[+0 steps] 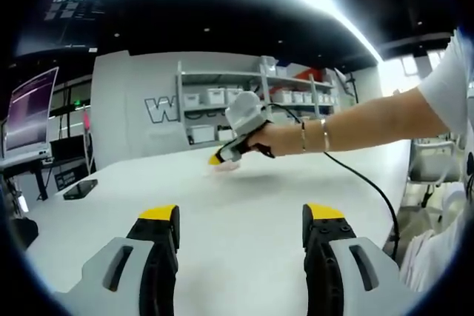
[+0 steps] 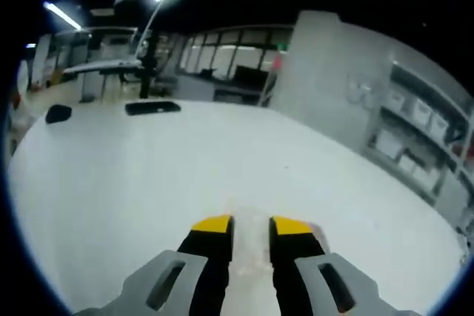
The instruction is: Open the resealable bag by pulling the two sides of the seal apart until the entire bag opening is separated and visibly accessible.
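Resting centre-frame on the worktop: bag, right hand-held gripper above it, grip unclear; left hand-held gripper released.

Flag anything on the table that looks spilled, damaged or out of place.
Nothing stands out. The white table shows no spill or damage. The right gripper rests its tip on a small pale, clear thing, likely the resealable bag, lying flat between its nearly closed jaws. The left gripper hangs open over bare tabletop. A dark flat device lies near the far edge.
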A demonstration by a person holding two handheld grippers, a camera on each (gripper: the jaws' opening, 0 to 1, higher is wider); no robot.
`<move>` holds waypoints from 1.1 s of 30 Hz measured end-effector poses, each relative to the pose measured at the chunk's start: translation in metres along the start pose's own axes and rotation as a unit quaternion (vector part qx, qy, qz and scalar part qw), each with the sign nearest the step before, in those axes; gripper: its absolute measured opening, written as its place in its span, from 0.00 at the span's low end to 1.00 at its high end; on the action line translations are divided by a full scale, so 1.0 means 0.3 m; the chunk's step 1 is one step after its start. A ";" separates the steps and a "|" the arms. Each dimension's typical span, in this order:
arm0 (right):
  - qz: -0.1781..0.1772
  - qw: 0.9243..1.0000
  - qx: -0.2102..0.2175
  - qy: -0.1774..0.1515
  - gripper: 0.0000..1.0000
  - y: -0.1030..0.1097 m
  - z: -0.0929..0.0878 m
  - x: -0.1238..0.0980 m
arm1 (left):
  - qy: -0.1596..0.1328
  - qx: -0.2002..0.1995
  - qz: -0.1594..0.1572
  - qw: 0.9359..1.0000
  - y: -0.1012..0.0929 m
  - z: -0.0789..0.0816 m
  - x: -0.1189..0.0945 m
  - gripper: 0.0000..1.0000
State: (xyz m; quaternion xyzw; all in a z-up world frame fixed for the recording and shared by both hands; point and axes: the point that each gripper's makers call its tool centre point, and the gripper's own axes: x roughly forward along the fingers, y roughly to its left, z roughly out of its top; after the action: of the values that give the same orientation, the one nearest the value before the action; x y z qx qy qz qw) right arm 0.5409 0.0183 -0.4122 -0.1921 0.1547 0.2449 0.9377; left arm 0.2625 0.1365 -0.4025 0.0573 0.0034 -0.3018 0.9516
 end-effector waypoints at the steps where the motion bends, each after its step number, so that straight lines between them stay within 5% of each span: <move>1: 0.001 1.000 0.000 -0.001 0.16 0.002 -0.001 -0.002 | 0.000 0.000 0.000 1.000 -0.001 0.000 -0.001 0.67; 23: 0.008 0.999 -0.043 -0.031 0.28 0.086 0.014 -0.095 | -0.008 0.008 0.001 1.000 -0.010 0.030 -0.020 0.67; 33: 0.022 0.998 -0.027 -0.056 0.35 0.119 0.036 -0.129 | -0.008 0.011 0.001 1.000 -0.012 0.033 -0.021 0.67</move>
State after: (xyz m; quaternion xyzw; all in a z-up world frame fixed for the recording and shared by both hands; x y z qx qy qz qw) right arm 0.4923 0.0365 -0.3979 -0.1997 0.0999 0.2798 0.9337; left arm 0.2551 0.1360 -0.3927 0.0655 -0.0080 -0.3012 0.9513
